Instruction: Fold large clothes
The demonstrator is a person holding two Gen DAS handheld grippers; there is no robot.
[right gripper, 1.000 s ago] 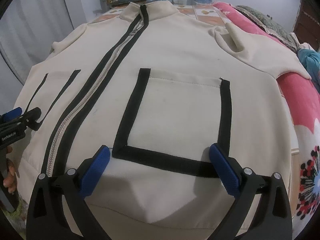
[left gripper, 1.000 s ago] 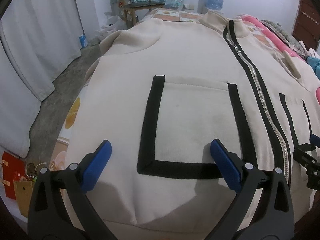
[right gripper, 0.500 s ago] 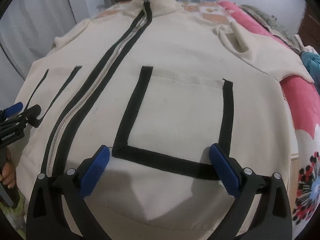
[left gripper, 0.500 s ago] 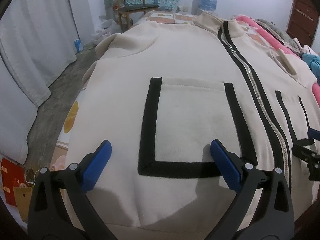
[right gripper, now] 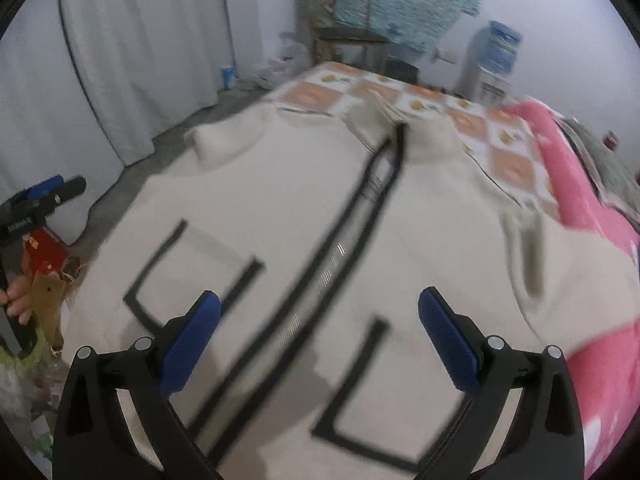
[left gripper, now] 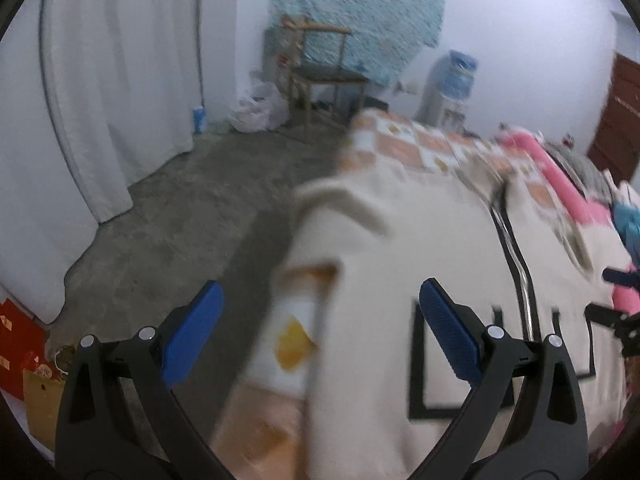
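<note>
A wooden chair (right gripper: 344,20) and water dispenser (right gripper: 494,60) stand top centre, beyond the cream jacket (right gripper: 304,200) (blurred); left gripper (left gripper: 320,336) and right gripper (right gripper: 320,340) gape wide, empty.

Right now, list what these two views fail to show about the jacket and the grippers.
- Jacket hem: cut off in both wrist views by the bottom edge and the gripper bodies.
- Left sleeve: smeared by motion blur in the left wrist view; its cuff cannot be made out.
- Right gripper: only its tip enters the left wrist view at the right edge.
- Left gripper: mostly cut off at the right wrist view's left edge.
</note>
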